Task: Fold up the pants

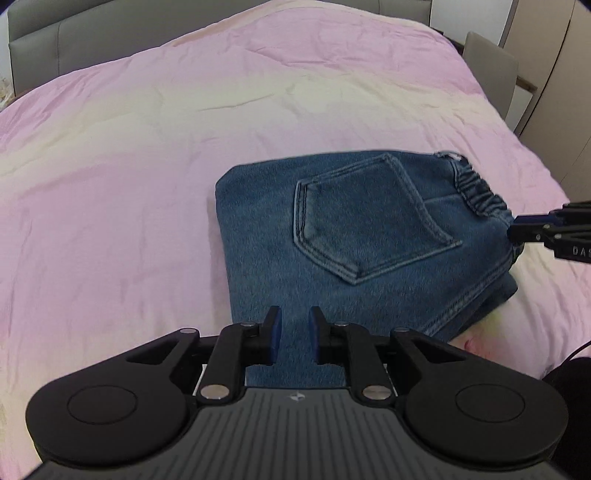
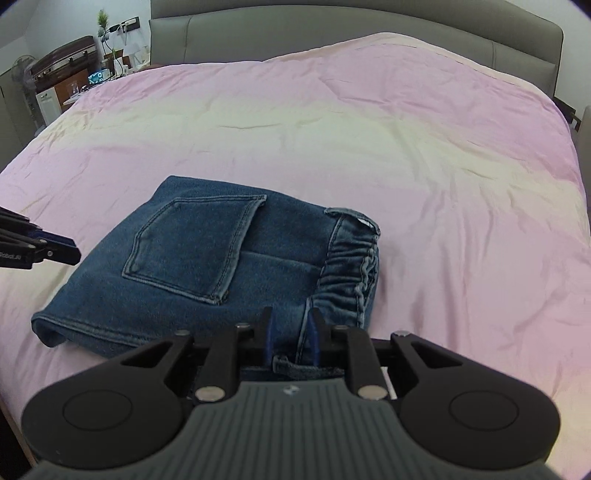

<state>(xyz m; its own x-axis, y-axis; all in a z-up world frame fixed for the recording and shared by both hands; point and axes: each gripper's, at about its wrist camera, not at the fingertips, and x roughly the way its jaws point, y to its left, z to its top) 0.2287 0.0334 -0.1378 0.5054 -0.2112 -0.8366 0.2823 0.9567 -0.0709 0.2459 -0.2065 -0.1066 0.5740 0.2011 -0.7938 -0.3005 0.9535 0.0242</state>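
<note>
Wrinkled pink bedspread (image 1: 147,166) lying under folded denim pants (image 1: 351,229); left gripper (image 1: 295,336) and right gripper (image 2: 290,332) both pinching denim edges.

A pink sheet (image 2: 369,147) fills mid-frame; grey headboard (image 2: 332,29) along the top; suitcase (image 2: 62,55), plant (image 2: 103,18), fan (image 2: 24,74) upper left.

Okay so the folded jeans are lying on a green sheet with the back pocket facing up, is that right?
Not quite. The sheet is pink, not green, as the right wrist view shows. The rest holds: the folded jeans lie on it with the back pocket facing up.
</note>
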